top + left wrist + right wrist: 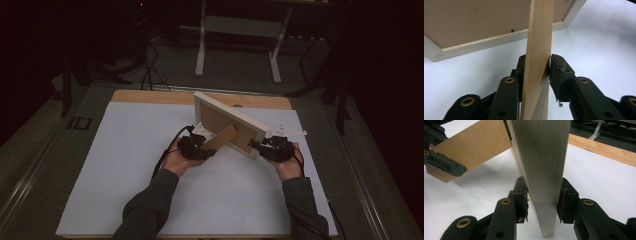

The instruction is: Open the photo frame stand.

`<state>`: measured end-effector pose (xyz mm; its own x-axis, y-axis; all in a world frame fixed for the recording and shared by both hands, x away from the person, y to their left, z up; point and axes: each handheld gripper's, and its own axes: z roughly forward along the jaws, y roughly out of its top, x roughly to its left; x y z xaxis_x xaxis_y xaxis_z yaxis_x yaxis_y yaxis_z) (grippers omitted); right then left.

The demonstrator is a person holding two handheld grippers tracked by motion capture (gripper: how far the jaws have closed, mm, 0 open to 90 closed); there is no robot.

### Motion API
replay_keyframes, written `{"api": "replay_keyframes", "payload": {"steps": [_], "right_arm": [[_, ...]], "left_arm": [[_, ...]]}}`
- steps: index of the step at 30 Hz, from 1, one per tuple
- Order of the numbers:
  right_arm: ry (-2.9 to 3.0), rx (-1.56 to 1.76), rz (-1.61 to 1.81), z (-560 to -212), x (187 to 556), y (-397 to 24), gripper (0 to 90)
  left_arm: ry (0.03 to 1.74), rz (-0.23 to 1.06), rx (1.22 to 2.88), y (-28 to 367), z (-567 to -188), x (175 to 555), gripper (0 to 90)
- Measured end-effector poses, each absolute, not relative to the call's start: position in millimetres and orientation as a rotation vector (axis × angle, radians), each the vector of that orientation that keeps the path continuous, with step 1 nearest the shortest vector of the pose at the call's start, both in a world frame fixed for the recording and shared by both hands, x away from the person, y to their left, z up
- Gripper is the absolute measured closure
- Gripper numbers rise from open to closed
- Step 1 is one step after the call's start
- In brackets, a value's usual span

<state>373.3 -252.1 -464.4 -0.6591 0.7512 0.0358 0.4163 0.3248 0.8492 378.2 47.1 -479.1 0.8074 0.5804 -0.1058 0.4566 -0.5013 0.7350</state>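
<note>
Standing tilted on the white sheet point(125, 165) near the table's point(150, 96) far right part, back side toward the person: a picture frame point(235, 122) with pale wooden border and brown backing. Swung out from that backing toward the left, a brown stand point(221, 138). Closed on the stand's end from both faces, the left gripper point(196, 148); in the left gripper view, stand point(537, 60) running straight up between the black jaws, pads against it. Clamped on the frame's right edge, the right gripper point(274, 147); in the right gripper view, pale edge point(541, 170) filling the gap, both pads touching it. Hands cupped under the grippers, grey sleeves entering from the bottom. Beyond the frame's right end, a small white part point(290, 131) lying on the sheet.
</note>
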Motion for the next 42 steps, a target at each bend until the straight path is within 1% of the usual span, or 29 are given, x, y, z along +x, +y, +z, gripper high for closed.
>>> {"api": "replay_keyframes", "payload": {"steps": [6,15,17,19,20,22,25,32,42], "right_arm": [[2.231,1.037,1.271,-465,370,-250,64.5],[2.229,1.01,1.279,-467,363,-247,63.6],[2.232,1.001,1.275,-467,362,-246,63.4],[2.235,0.99,1.27,-467,359,-244,63.3],[2.236,0.985,1.264,-467,358,-244,63.2],[2.239,0.97,1.263,-468,356,-242,62.9],[2.25,0.948,1.25,-469,352,-240,62.4],[2.24,0.936,1.241,-470,348,-237,62.2],[2.24,0.914,1.225,-471,344,-234,62.0]], "left_arm": [[0.767,0.195,2.2,51,-481,377,64.5],[0.76,0.163,2.19,63,-485,371,64.0],[0.756,0.159,2.195,64,-486,368,64.8],[0.758,0.192,2.197,65,-488,364,68.9],[0.764,0.192,2.188,66,-489,363,71.5],[0.765,0.17,2.18,69,-492,360,72.7],[0.765,0.171,2.202,70,-496,357,72.9],[0.781,0.177,2.174,74,-498,352,73.2],[0.785,0.184,2.183,75,-502,346,73.6]]}}
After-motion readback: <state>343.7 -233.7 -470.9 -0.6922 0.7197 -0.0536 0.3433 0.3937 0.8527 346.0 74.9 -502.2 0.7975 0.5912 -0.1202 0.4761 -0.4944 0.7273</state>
